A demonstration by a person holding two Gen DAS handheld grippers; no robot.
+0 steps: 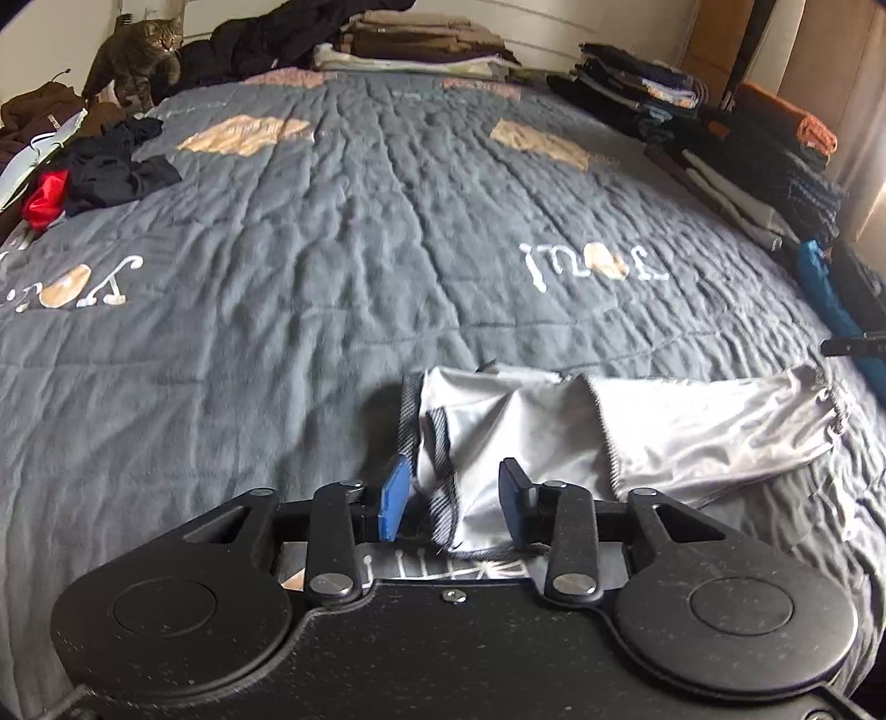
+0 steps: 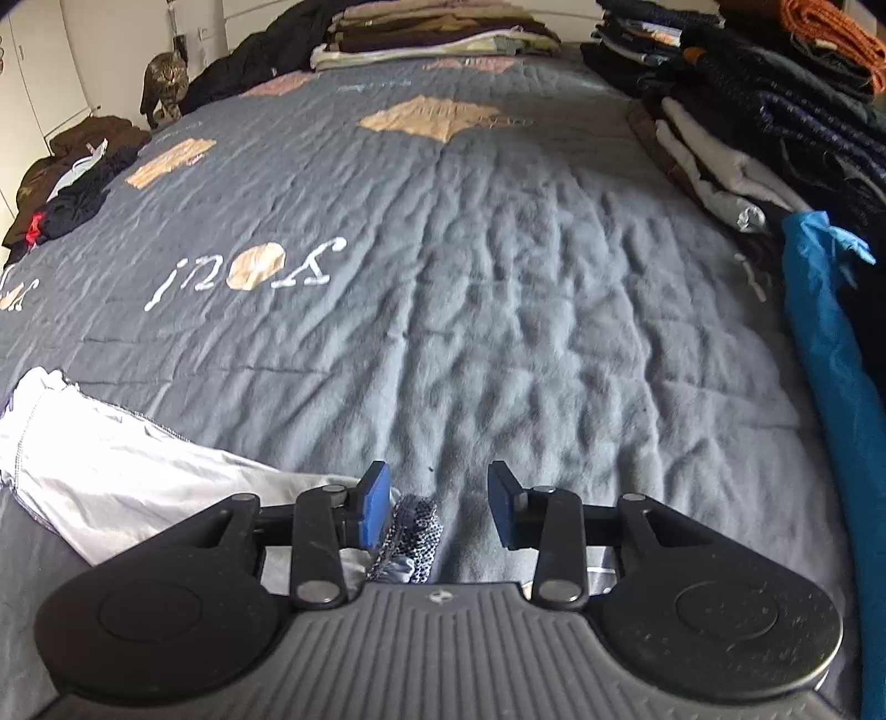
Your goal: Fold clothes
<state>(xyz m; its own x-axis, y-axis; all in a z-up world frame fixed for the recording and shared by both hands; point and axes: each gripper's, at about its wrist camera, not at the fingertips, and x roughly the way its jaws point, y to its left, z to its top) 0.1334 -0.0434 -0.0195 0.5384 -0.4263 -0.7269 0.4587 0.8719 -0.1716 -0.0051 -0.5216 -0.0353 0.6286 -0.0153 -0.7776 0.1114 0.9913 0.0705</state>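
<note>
Down at the near edge of the bed, a light grey, shiny garment with dark speckled trim [image 1: 692,426] lies spread flat and a little rumpled on the grey quilted bedspread with tan patches and white lettering [image 1: 343,232]. The left gripper [image 1: 457,501] hangs over the garment's trimmed end, its jaws partly open, the cloth lying between the blue pads without being pinched. The right gripper [image 2: 437,507] sits at the other end, jaws likewise partly apart, with a bunched piece of the speckled trim [image 2: 412,534] just beside its left pad [image 2: 374,507] and not squeezed. Along the bed's right edge stand stacks of folded dark clothes [image 2: 775,111], with a bright blue garment [image 2: 825,354] draped nearest. At the far edge lies another folded pile in brown and cream tones [image 1: 421,50]. On the left edge is a loose heap of dark, brown and red clothing [image 1: 83,166], and a tabby cat [image 1: 144,61] stands at the far left corner.
</note>
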